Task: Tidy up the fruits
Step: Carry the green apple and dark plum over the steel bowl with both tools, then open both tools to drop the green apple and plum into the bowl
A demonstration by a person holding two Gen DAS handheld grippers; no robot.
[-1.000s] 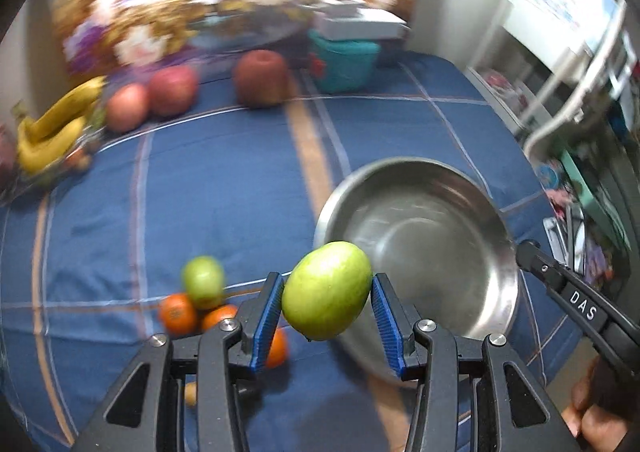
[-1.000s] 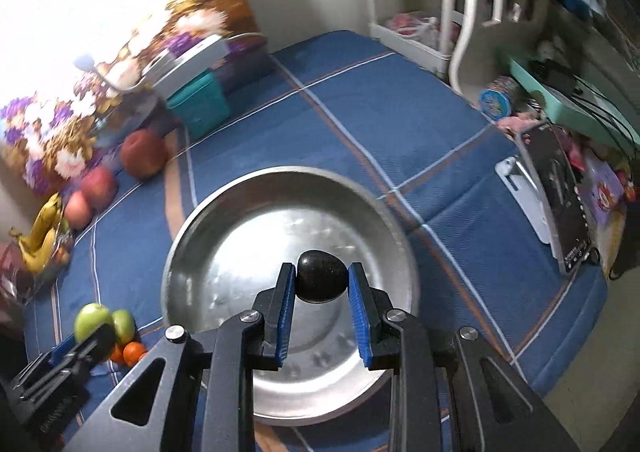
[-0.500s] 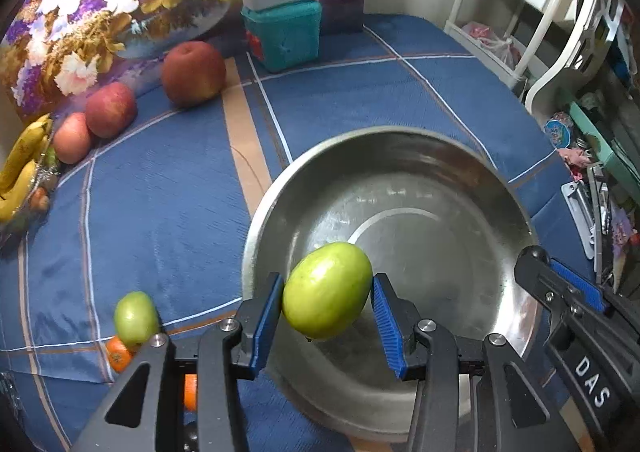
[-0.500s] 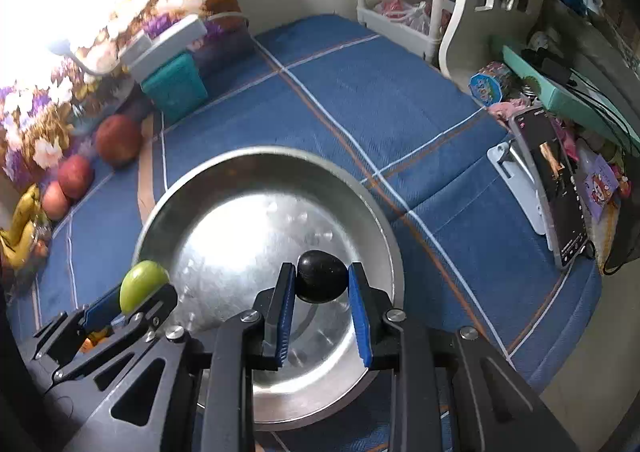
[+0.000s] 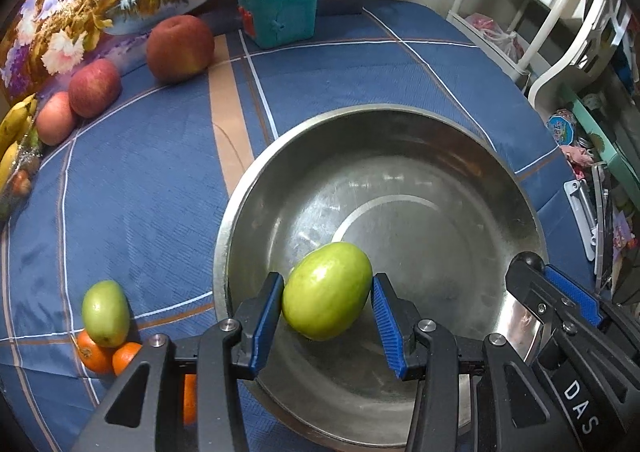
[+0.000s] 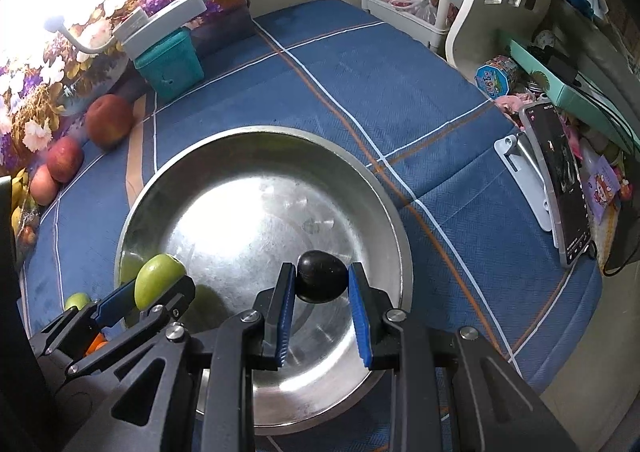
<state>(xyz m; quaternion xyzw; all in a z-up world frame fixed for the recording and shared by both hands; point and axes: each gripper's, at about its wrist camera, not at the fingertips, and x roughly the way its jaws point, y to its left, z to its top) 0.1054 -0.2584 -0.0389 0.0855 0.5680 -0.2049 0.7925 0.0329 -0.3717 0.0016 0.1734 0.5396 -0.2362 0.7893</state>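
My left gripper (image 5: 326,310) is shut on a green fruit (image 5: 327,290) and holds it over the near left part of a large steel bowl (image 5: 460,132). My right gripper (image 6: 322,302) is shut on a small dark round fruit (image 6: 321,281) over the near right part of the same bowl (image 6: 256,132). The left gripper with its green fruit (image 6: 158,279) shows at the bowl's left rim in the right wrist view. The right gripper's fingers (image 5: 560,292) show at the bowl's right rim in the left wrist view. The bowl's inside is bare.
On the blue cloth left of the bowl lie another green fruit (image 5: 105,313) and small oranges (image 5: 94,350). Three red apples (image 5: 179,47) and bananas (image 5: 16,124) line the back left. A teal box (image 5: 278,8) stands behind. A phone on a stand (image 6: 560,188) is off the right edge.
Both grippers have moved forward over the bowl, the left one coming in from the left with its green fruit. Both still hold their fruits.
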